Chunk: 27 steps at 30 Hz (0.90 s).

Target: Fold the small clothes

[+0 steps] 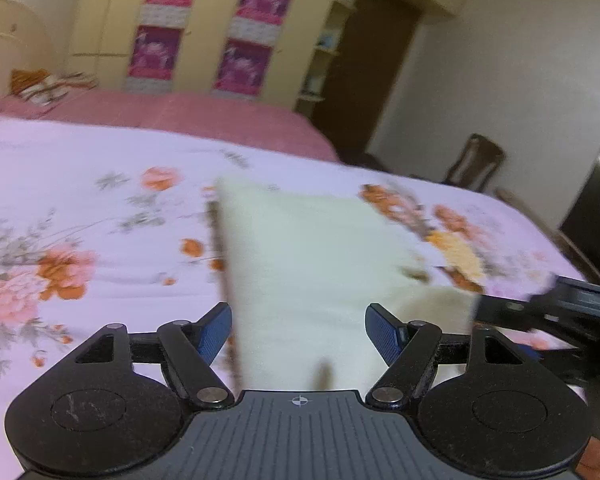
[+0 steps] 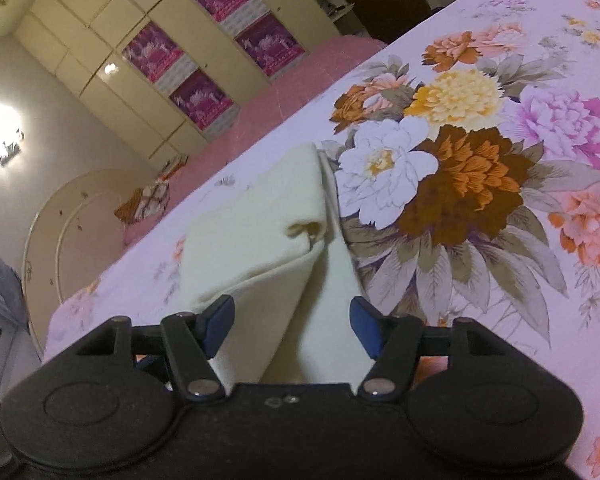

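Left gripper (image 1: 298,330) and right gripper (image 2: 292,326) both released, jaws spread; folded cream cloth (image 2: 260,232) lies on floral bedsheet (image 2: 500,240).

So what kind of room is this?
Most likely a bedroom. A cream cloth lies on a bed with a flowery sheet, and tall cupboards line the far wall.

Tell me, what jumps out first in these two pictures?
A cream cloth, partly folded, lies on a bed sheet printed with big orange, white and purple flowers. Each view looks past a black claw with blue pads, the left claw and right claw, both open with the cloth between the pads. Behind stands a cream wardrobe with magenta panels.
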Tool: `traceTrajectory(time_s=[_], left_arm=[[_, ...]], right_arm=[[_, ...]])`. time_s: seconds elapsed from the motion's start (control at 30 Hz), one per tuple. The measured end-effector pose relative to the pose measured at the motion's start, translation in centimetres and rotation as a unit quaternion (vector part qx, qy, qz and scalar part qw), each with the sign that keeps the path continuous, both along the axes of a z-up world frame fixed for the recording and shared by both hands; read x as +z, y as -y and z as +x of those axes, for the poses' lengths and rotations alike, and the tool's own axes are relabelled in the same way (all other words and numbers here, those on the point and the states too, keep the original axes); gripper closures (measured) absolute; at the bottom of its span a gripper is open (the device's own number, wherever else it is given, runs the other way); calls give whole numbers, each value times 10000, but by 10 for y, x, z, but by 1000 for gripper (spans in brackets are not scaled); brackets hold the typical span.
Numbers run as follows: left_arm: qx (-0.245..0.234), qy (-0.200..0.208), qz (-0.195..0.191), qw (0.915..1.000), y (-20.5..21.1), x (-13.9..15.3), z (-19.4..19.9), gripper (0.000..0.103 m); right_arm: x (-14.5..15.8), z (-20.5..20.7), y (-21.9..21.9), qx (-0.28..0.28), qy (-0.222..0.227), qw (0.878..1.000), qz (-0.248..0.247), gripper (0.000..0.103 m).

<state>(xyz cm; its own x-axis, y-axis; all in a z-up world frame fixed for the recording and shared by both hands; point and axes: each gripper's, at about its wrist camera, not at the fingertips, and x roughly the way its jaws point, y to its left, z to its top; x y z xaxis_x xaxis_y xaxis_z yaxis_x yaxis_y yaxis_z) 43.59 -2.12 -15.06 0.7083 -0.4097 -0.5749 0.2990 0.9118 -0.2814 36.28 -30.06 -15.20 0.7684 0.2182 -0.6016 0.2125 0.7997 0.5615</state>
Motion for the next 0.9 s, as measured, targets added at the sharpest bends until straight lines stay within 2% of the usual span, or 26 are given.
traceTrajectory(time_s=[0.07,0.17,0.23,0.3,0.33,0.47,0.6,0.73,0.8,0.83,0.87,0.9], left_arm=[[4,-188,100,9998,2,-12,12,31],[-122,-728,236,9970,12,-37,27,31],[-120,-646,225,9976,14,-38,15,30],[-203,-631,258,9975,16,-36,10,30],[-246,-598,298,9975,19,-35,9,30],[-407,-472,444,9971,32,-34,6,30],[-517,-444,460,9966,33,-36,8,30],[-524,-415,487,9966,36,-39,7,30],[-529,-428,473,9966,35,-38,7,30],[-518,-452,446,9966,34,-39,8,30],[-504,-477,419,9967,33,-38,10,30],[-493,-494,412,9967,33,-38,10,30]], right_arm=[[-3,3,-1,94,-56,9999,103,36],[-12,11,-8,214,-248,9994,130,36],[-16,13,-9,244,-346,9988,238,40],[-10,6,-3,112,-142,9994,301,36],[-9,6,-1,98,-114,9994,302,28],[-17,16,-3,243,-342,9975,560,28],[-12,11,8,88,-31,9934,1142,25],[-21,31,3,216,-435,9957,795,22],[-26,38,1,185,-471,9957,774,26],[-27,40,-1,153,-462,9965,682,38],[-27,43,-3,150,-479,9975,499,63],[-27,46,-6,182,-525,9980,308,75]])
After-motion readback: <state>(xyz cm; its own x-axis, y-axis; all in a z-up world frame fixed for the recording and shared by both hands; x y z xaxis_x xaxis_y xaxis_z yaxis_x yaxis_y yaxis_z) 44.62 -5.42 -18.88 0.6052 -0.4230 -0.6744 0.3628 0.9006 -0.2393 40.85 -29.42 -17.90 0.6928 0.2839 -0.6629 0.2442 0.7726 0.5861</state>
